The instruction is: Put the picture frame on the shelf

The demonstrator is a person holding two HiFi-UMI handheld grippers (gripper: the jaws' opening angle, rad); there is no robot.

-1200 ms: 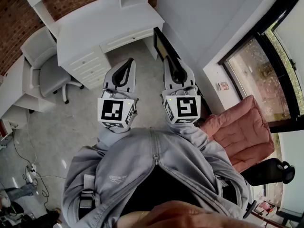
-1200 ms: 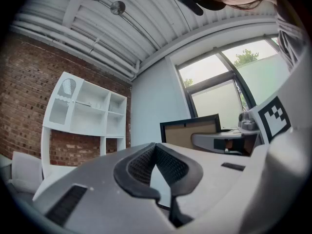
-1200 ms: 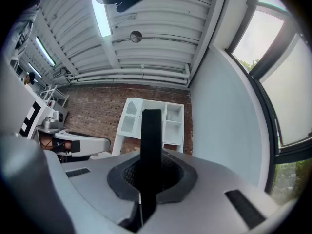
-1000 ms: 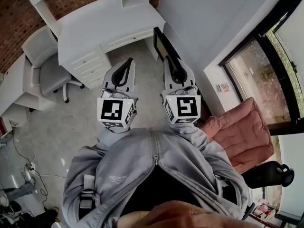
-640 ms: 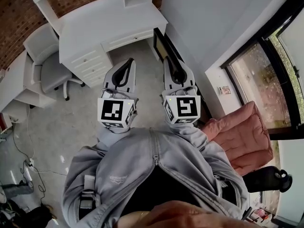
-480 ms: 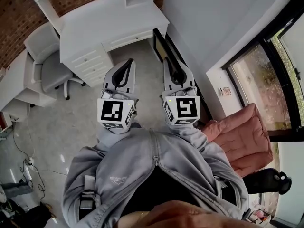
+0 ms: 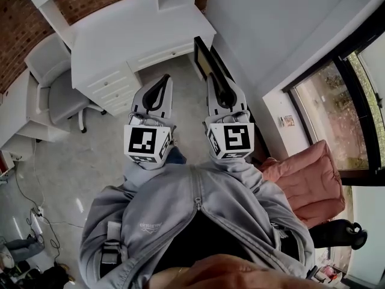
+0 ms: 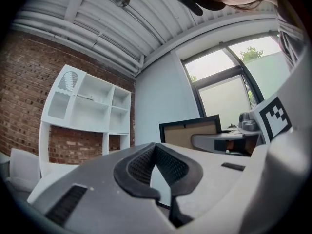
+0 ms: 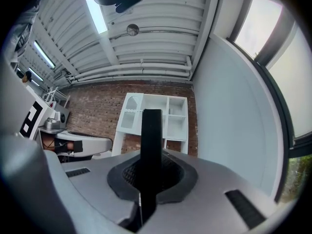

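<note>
Facing a white wooden desk with drawers (image 7: 120, 35) against red brick wall (image 7: 21, 23); a white open cubby shelf unit (image 8: 90, 106) stands on the desk. Pink cushioned armchair (image 7: 304, 173) by the window, grey padded office chair (image 7: 57, 86) left of the desk. Black-rimmed picture frame with tan backing (image 7: 203, 56) is up off the floor, beside the white wall, well apart from the shelf. Right gripper (image 7: 218, 80) is clamped on the frame's edge. Left gripper (image 7: 161, 82) has jaws together, nothing between, just beside the right one.
</note>
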